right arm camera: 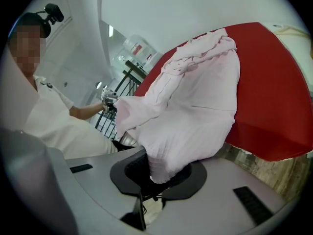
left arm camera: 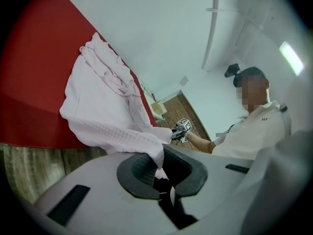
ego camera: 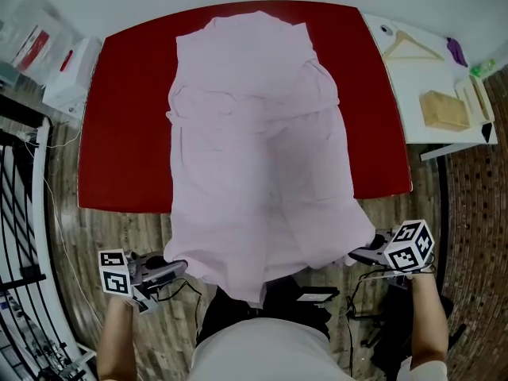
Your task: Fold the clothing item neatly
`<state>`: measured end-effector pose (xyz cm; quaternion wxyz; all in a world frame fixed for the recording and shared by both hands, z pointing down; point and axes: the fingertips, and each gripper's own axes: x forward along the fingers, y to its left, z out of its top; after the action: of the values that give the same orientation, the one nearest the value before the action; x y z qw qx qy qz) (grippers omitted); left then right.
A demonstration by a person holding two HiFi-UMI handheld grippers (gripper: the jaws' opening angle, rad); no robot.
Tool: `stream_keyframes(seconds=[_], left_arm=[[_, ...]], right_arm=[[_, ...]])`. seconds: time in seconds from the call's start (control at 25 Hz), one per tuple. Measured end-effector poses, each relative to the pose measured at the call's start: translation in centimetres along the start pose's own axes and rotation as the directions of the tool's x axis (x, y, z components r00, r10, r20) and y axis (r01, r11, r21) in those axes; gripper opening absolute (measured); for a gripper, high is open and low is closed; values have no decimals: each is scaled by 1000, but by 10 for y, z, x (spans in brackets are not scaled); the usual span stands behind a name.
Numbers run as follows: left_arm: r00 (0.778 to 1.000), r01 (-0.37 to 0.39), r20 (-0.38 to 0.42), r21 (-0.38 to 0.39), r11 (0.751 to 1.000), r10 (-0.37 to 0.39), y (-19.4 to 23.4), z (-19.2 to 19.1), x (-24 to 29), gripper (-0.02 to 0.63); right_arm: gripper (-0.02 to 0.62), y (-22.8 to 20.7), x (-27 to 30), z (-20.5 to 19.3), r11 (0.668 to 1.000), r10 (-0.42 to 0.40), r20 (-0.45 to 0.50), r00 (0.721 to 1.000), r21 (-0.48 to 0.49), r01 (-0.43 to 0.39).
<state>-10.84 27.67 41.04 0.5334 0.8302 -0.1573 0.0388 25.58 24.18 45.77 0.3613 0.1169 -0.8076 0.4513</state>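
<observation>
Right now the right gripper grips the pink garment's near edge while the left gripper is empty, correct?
Not quite: the left gripper is not empty. The left gripper view shows its jaws shut on the near edge of the pink garment too. The right gripper grips it as stated.

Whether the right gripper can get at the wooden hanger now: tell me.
Probably not yet. The right gripper is shut on a corner of the pink garment, so its fingers are occupied. Nothing covers the wooden hanger on the white side table; the way looks free once it lets go.
</observation>
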Motion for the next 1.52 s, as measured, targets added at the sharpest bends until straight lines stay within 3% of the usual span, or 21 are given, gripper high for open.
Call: stream_keyframes(seconds=[0.24, 0.44, 0.76, 1.2, 1.52], left_arm=[[996, 26, 84, 16, 1000, -28, -29, 26, -3, 11], [978, 49, 201, 68, 996, -61, -53, 62, -6, 11], [958, 18, 279, 172, 985, -66, -72, 119, -17, 11], [953, 23, 286, 271, 962, -103, -66, 210, -35, 11], [958, 121, 207, 337, 934, -199, -48, 279, -45, 11]], right_arm=[[54, 23, -30, 36, 995, 95, 50, 994, -49, -92], [54, 38, -59, 84, 984, 148, 143, 979, -123, -130], [54, 44, -85, 153, 970, 173, 224, 959, -208, -127], [54, 43, -105, 248, 971, 129, 312, 941, -230, -57], [54, 37, -111, 303, 988, 55, 352, 934, -157, 2]])
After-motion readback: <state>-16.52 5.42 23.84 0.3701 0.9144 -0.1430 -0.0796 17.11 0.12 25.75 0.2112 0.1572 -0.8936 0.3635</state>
